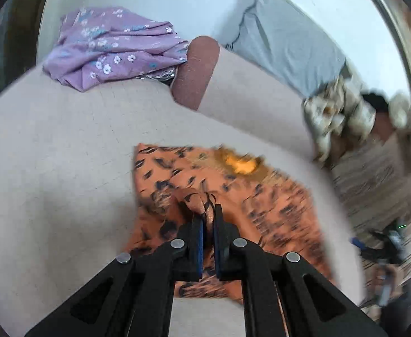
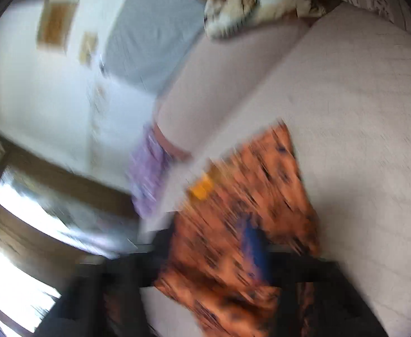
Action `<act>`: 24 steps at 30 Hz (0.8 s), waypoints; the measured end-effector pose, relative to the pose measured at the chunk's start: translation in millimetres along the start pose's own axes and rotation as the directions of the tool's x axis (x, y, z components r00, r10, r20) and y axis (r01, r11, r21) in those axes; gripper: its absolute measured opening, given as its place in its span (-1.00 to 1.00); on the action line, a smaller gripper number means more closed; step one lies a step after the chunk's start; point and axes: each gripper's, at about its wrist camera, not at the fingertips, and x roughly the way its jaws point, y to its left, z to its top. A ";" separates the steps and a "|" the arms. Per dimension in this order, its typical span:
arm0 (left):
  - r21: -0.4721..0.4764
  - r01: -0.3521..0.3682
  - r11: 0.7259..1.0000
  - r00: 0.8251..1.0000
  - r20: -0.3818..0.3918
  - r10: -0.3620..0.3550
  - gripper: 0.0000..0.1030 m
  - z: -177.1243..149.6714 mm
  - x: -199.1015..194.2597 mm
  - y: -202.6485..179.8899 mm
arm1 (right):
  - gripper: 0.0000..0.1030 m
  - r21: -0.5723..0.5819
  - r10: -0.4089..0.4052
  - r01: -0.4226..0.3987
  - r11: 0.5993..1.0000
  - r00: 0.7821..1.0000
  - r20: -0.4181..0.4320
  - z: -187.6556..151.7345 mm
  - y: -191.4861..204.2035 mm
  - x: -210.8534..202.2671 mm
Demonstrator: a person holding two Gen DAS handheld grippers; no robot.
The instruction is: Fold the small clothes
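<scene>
An orange cloth with black markings (image 1: 227, 185) lies on the beige sofa seat (image 1: 65, 154). My left gripper (image 1: 208, 210) is shut on a pinched fold of this cloth near its middle. In the right wrist view the same orange cloth (image 2: 250, 185) is heavily blurred and drapes over my right gripper (image 2: 250, 241). A blue pad (image 2: 257, 245) shows through the blur. The blur hides how the right jaws stand. A yellow patch (image 1: 243, 164) sits near the cloth's far edge.
A purple floral garment (image 1: 112, 47) lies crumpled at the back of the sofa beside a brown cushion (image 1: 197, 70). A grey pillow (image 1: 286, 47) and a brown-and-white patterned blanket (image 1: 337, 115) lie to the right. The sofa seat (image 2: 359, 112) extends right.
</scene>
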 end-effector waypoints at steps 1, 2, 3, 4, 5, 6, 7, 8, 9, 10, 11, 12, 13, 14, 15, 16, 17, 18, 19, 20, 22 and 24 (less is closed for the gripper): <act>-0.001 0.005 1.000 1.000 -0.013 -0.005 -0.89 -6.6 0.8 2.3 | 0.54 -0.023 -0.030 0.029 0.999 0.999 -0.038 -15.2 -1.7 -1.4; -0.009 0.009 1.000 1.000 -0.021 -0.009 -0.89 -13.5 1.0 5.6 | 0.54 -0.030 -0.058 0.056 0.998 0.994 -0.092 -37.5 -6.3 -5.5; -0.014 0.009 1.000 1.000 -0.024 -0.010 -0.89 -19.4 -0.5 8.9 | 0.54 -0.029 -0.069 0.066 0.997 0.991 -0.116 -52.8 -13.4 -15.3; -0.020 0.013 1.000 1.000 -0.028 -0.013 -0.89 -23.2 -1.4 12.7 | 0.54 -0.029 -0.098 0.095 0.995 0.986 -0.134 -74.1 -18.5 -25.7; -0.031 0.013 0.999 0.999 -0.032 -0.014 -0.89 -24.5 -2.1 17.7 | 0.54 -0.021 -0.123 0.122 0.992 0.982 -0.144 -87.8 -24.0 -34.7; -0.049 0.016 0.999 0.999 -0.037 -0.017 -0.89 -26.8 -3.0 21.5 | 0.54 0.014 -0.134 0.138 0.990 0.978 -0.163 -106.6 -31.4 -43.5; -0.055 0.021 0.998 0.999 -0.037 -0.023 -0.89 -27.4 -5.4 23.2 | 0.53 0.056 -0.113 0.126 0.990 0.976 -0.187 -124.0 -38.8 -48.2; -0.052 0.022 0.998 0.999 -0.035 -0.023 -0.89 -29.0 -8.3 21.7 | 0.51 0.095 -0.088 0.111 0.989 0.972 -0.216 -141.4 -43.8 -48.8; -0.046 0.018 0.999 0.999 -0.030 -0.019 -0.89 -30.4 -9.8 20.9 | 0.51 0.103 -0.085 0.114 0.988 0.965 -0.248 -154.6 -44.6 -46.1; -0.042 0.018 0.999 0.999 -0.028 -0.020 -0.89 -30.7 -10.6 20.6 | 0.50 0.092 -0.087 0.116 0.989 0.958 -0.274 -166.0 -43.2 -40.8; -0.040 0.017 0.999 0.999 -0.028 -0.018 -0.89 -32.0 -11.5 19.7 | 0.49 0.083 -0.085 0.113 0.990 0.954 -0.286 -177.3 -40.1 -33.4; -0.038 0.013 0.999 0.999 -0.029 -0.014 -0.89 -32.9 -12.1 19.5 | 0.35 0.091 -0.076 0.106 0.990 0.955 -0.286 -180.9 -39.6 -27.0; -0.032 0.010 0.999 1.000 -0.026 -0.011 -0.89 -34.5 -15.0 18.6 | 0.18 0.095 -0.071 0.102 0.990 0.956 -0.283 -183.3 -38.7 -20.6; -0.029 0.011 1.000 1.000 -0.022 -0.012 -0.89 -35.8 -18.5 18.1 | -0.49 0.089 -0.084 0.113 0.990 0.956 -0.281 -184.3 -37.9 -13.6; -0.029 0.009 1.000 1.000 -0.018 -0.009 -0.89 -37.0 -22.2 17.9 | -0.88 0.089 -0.101 0.132 0.987 0.951 -0.292 -185.9 -37.7 -5.8; -0.027 0.008 1.000 1.000 -0.014 -0.009 -0.89 -38.3 -27.3 17.8 | -0.88 0.080 -0.105 0.136 0.988 0.947 -0.304 -189.0 -34.1 2.7; -0.020 0.013 1.000 1.000 -0.004 -0.013 -0.89 -40.1 -33.7 17.2 | -0.88 0.056 -0.113 0.136 0.989 0.947 -0.300 -190.2 -29.1 4.5; -0.004 0.019 1.000 1.000 0.010 -0.019 -0.89 -42.6 -42.2 15.1 | -0.88 0.039 -0.106 0.122 0.992 0.954 -0.280 -188.6 -21.7 2.6; 0.011 0.023 1.000 1.000 0.021 -0.023 -0.89 -44.6 -48.3 13.1 | -0.88 0.039 -0.084 0.097 0.994 0.963 -0.256 -184.9 -16.2 1.1; 0.025 0.027 0.999 0.999 0.033 -0.028 -0.89 -47.5 -56.4 10.9 | -0.88 0.039 -0.055 0.065 0.997 0.972 -0.230 -180.1 -9.9 -5.8; 0.038 0.042 0.998 0.998 0.052 -0.044 -0.89 -52.8 -71.1 8.0 | -0.88 0.010 -0.016 0.018 1.000 0.985 -0.174 -168.5 4.4 -23.5; 0.045 0.054 0.998 0.995 0.081 -0.058 -0.89 -58.9 -89.4 4.5 | -0.88 -0.013 0.021 -0.023 1.000 0.992 -0.125 -155.1 15.4 -42.7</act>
